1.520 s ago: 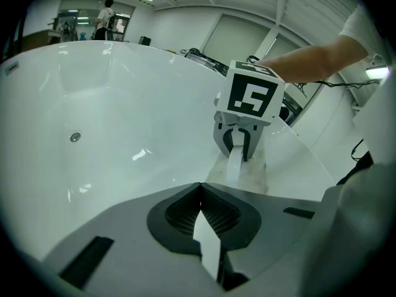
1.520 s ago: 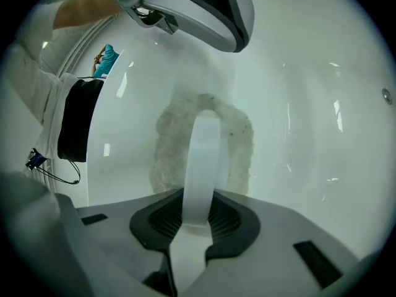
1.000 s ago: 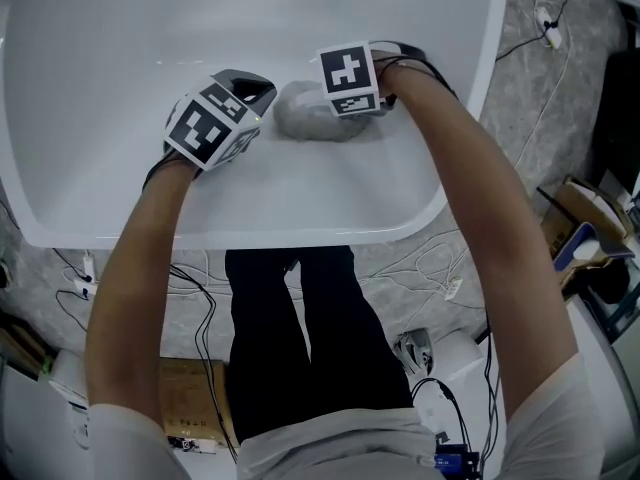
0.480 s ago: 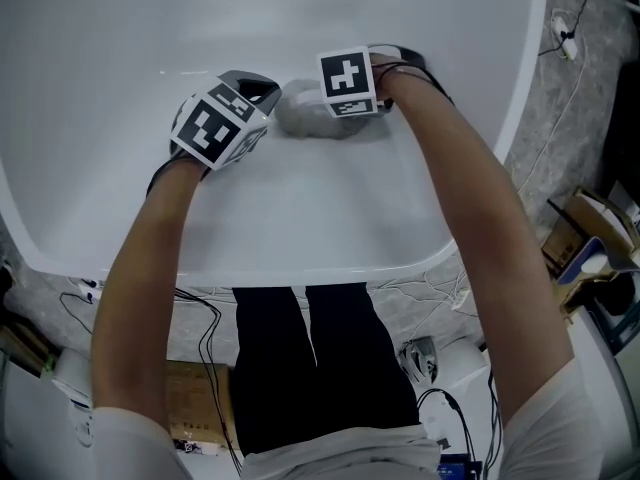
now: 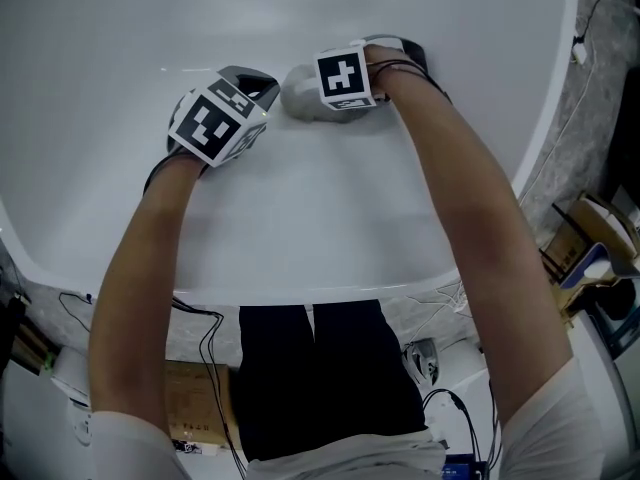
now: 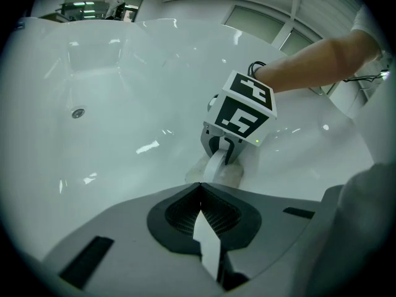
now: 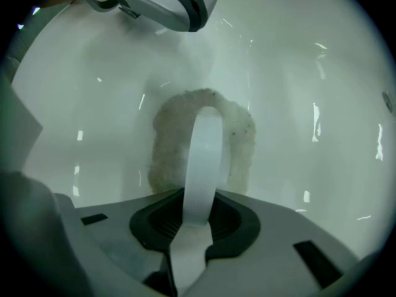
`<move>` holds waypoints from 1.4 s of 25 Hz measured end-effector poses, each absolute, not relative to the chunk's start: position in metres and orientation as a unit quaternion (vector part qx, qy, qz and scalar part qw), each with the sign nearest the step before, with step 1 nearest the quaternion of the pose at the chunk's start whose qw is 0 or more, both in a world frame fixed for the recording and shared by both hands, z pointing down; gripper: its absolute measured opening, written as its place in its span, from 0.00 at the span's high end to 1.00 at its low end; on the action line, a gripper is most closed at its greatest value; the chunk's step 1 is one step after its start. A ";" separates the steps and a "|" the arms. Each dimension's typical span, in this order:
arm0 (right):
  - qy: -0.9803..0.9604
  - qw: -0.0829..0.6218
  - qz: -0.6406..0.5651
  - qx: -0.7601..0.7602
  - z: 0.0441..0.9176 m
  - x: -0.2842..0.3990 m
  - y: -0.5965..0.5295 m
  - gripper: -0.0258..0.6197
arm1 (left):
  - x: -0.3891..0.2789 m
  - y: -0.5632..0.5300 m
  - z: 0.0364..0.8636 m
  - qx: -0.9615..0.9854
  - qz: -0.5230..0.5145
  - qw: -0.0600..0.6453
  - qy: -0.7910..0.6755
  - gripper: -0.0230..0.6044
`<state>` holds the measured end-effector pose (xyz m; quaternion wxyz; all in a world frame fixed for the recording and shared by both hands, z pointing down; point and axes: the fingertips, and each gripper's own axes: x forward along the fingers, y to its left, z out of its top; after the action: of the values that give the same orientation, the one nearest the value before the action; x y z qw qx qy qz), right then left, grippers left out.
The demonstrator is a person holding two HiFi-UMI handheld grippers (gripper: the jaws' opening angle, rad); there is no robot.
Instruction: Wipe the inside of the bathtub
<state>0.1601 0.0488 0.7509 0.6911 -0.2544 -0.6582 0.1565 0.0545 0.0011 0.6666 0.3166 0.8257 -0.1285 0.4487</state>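
The white bathtub (image 5: pixel 300 286) fills the upper part of the head view. A grey cloth (image 5: pixel 298 95) lies pressed on the tub's inner surface, and my right gripper (image 5: pixel 318 96) is shut on it. In the right gripper view the cloth (image 7: pixel 238 142) spreads on both sides of the closed fingers (image 7: pixel 206 147). My left gripper (image 5: pixel 255 86) hovers just left of the cloth, shut with nothing in it. From the left gripper view, its jaws (image 6: pixel 200 193) point at the right gripper (image 6: pixel 224 156) and the cloth (image 6: pixel 228 176).
A round drain (image 6: pixel 77 112) sits in the far tub wall. Below the tub's near rim are the person's dark-trousered legs (image 5: pixel 320 378), loose cables (image 5: pixel 200 328) and a cardboard box (image 5: pixel 190 403) on the stone floor. More boxes (image 5: pixel 590 243) stand at the right.
The right gripper has pushed the cloth a little farther from me across the tub. The left gripper stays beside it. The head view now shows more of the tub.
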 end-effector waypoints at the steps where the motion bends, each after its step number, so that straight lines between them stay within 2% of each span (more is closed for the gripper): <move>1: -0.658 0.694 0.149 -0.251 0.754 0.161 0.048 0.81 | 0.054 0.001 0.668 0.825 0.449 0.317 -0.130 0.94; 14: -0.665 0.711 0.095 -0.207 0.778 0.160 0.032 0.81 | 0.058 -0.004 0.671 0.829 0.448 0.308 -0.129 0.94; 35: -0.712 0.685 0.124 -0.089 0.683 0.168 0.020 0.81 | 0.040 -0.006 0.586 0.836 0.447 0.287 -0.139 0.94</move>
<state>0.1680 0.0200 0.6826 0.6855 -0.0894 -0.7119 0.1241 0.0401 -0.0063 0.5856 0.2866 0.8358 -0.1391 0.4471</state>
